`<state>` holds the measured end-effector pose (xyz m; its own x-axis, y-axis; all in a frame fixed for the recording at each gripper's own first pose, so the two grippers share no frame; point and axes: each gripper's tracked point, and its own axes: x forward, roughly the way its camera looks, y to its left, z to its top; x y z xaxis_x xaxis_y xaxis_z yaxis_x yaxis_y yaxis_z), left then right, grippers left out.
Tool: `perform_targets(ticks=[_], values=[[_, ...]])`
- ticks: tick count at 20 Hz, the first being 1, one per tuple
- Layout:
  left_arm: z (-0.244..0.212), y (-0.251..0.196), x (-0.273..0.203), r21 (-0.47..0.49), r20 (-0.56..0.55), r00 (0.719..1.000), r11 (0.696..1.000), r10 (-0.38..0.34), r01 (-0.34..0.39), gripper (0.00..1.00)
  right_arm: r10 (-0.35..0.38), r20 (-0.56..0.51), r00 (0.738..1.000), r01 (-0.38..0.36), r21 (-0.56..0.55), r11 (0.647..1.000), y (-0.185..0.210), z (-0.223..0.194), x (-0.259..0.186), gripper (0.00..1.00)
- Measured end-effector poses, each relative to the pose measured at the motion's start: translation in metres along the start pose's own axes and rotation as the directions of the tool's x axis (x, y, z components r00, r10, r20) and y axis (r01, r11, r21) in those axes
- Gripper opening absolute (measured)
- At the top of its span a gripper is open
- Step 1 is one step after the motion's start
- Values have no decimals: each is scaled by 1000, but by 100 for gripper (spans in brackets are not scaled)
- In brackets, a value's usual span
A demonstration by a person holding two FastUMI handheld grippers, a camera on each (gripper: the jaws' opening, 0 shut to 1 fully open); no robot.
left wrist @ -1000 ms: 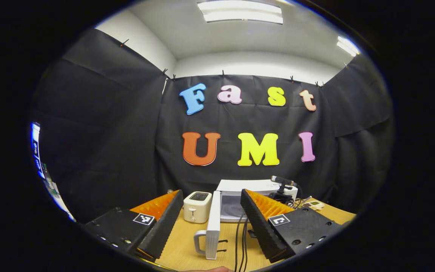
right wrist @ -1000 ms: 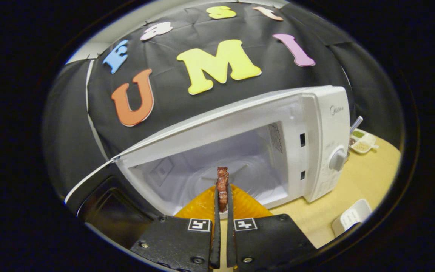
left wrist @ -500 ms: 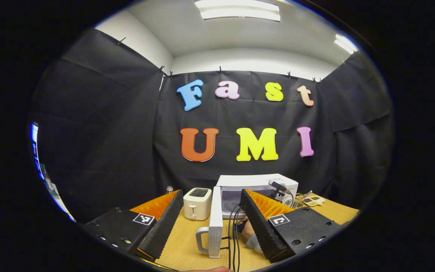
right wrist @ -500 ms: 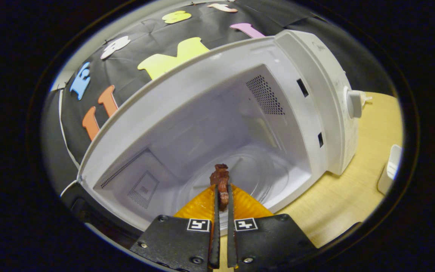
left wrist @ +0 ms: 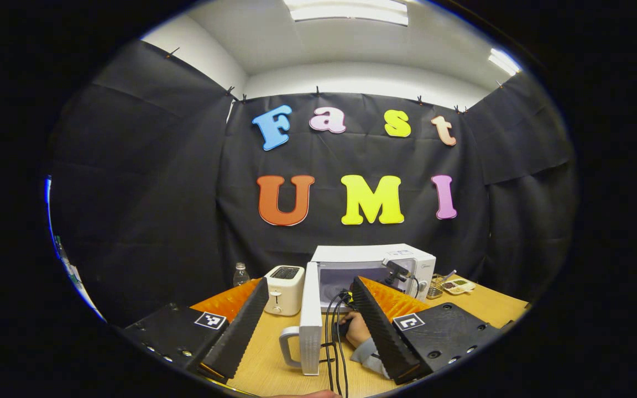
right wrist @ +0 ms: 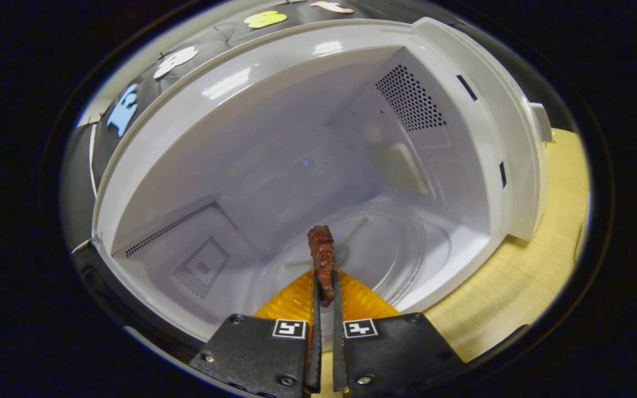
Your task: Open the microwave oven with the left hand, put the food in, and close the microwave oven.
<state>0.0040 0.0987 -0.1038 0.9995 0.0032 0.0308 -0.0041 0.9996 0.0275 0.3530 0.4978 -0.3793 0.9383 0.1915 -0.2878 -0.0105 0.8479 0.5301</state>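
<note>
Door [left wrist: 312,318] of the microwave [right wrist: 252,127] already stands open, my right tool [right wrist: 324,287] is clamped on the food [right wrist: 322,260] low-centre over the turntable [right wrist: 374,249], left tool [left wrist: 310,315] spread apart and idle; release and door closing remain, I judge.

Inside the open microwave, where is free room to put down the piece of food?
The glass turntable ahead of the food lies bare, bordered by the perforated left wall, back wall and vented right wall. The right gripper is shut on the food at the cavity's front edge, the tight spot.
</note>
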Motion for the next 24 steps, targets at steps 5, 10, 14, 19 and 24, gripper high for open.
perform_targets(ticks=[5, 10, 14, 19, 24], values=[[-10, -3, 1, 13, -20, 1000, 1000, -7, 7, 94, -12, 17, 1000, 14, -110, 994, -3, 2, 0, 33], [-13, 1, -3, 19, -25, 1000, 1000, 13, -13, 93, -36, 5, 999, 36, -245, 969, 0, -1, -8, 77], [-15, 15, -8, 14, -26, 999, 999, 47, -46, 93, -23, -63, 998, 0, -340, 940, 2, -9, -10, 86], [-22, 30, -15, -2, -36, 996, 997, 76, -76, 93, -16, -263, 965, -110, -457, 883, 6, -20, -27, 93], [-28, 41, -27, -40, -51, 995, 996, 83, -85, 94, -38, -406, 913, -161, -443, 882, -6, -15, -60, 93]])
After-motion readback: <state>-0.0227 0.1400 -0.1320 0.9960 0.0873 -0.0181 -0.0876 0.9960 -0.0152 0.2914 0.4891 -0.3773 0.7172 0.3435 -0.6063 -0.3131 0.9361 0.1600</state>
